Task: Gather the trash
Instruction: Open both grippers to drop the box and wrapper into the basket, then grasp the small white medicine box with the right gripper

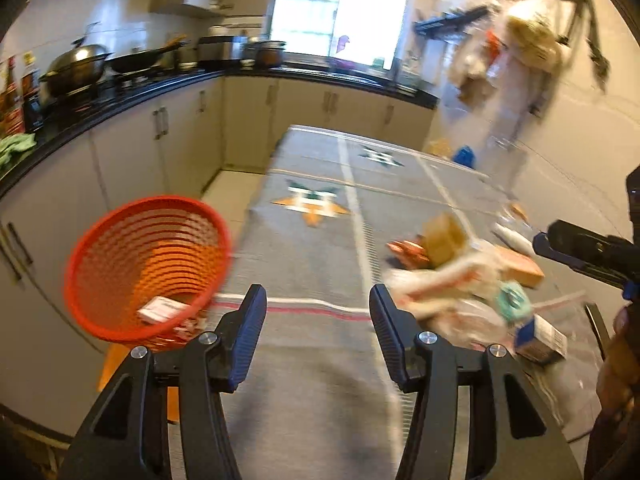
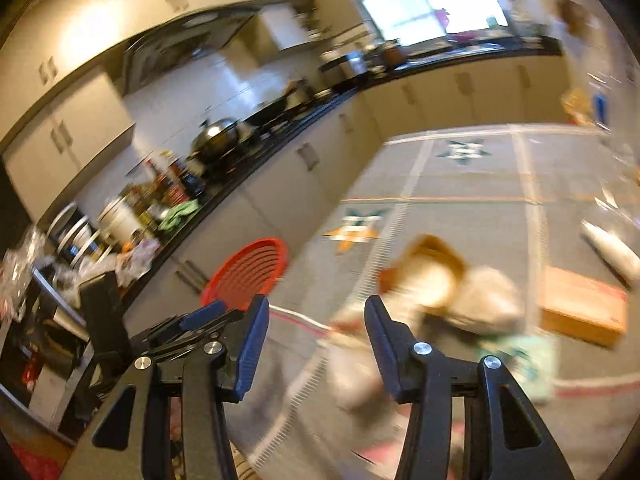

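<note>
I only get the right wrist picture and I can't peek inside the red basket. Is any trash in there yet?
Observer: Yes. The left wrist view looks into the red basket, and a small white box lies at its bottom.
Operator: What is beside my blurry teal thing?
Observer: The left wrist view shows a blue and white carton lying at the near end of the trash pile.
Operator: Is my right gripper holding something?
Observer: No. The left wrist view shows the right gripper from the side, above the pile, with nothing in it.
</note>
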